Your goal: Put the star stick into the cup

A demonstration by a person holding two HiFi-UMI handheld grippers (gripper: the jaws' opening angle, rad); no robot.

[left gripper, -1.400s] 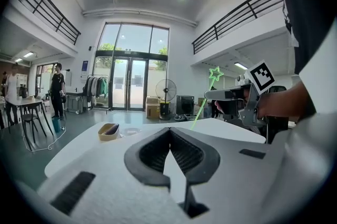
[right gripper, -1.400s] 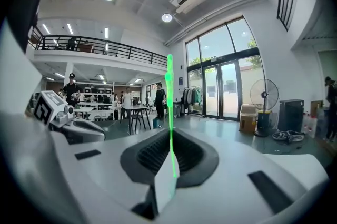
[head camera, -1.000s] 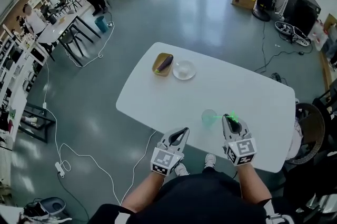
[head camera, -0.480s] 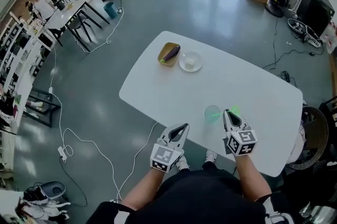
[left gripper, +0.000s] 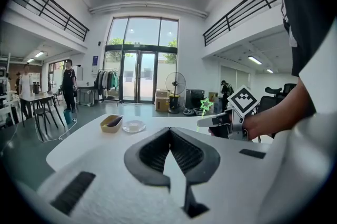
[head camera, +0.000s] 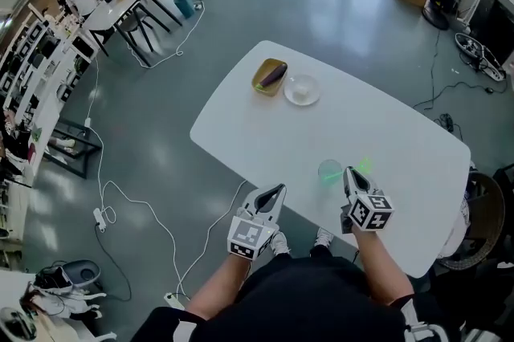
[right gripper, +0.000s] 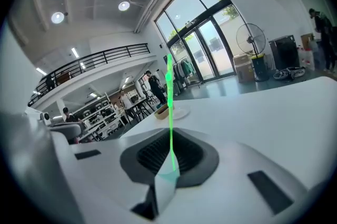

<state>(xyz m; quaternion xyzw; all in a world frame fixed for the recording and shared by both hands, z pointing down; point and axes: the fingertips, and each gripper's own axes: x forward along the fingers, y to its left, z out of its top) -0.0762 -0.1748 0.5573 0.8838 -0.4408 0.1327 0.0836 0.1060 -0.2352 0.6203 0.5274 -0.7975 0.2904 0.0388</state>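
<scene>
A thin green stick with a star [head camera: 363, 167] at its end stands between the jaws of my right gripper [head camera: 351, 173], which is shut on it. In the right gripper view the star stick [right gripper: 169, 102] rises straight up from the pads. The clear greenish cup [head camera: 329, 171] sits on the white table [head camera: 385, 132] just left of the star, near the front edge. My left gripper [head camera: 278, 190] hovers at the table's near edge, left of the cup, jaws shut and empty. From the left gripper view the star [left gripper: 204, 105] shows above the right gripper [left gripper: 202, 123].
A yellow bowl [head camera: 269, 76] holding a dark purple item and a small white plate [head camera: 302, 89] sit at the table's far side. A dark chair [head camera: 482, 212] stands by the right end. Desks and people are far off at the upper left.
My right gripper has sunk toward the table and rolled, so the star now stands a little further right of the cup. The left gripper has barely moved.
</scene>
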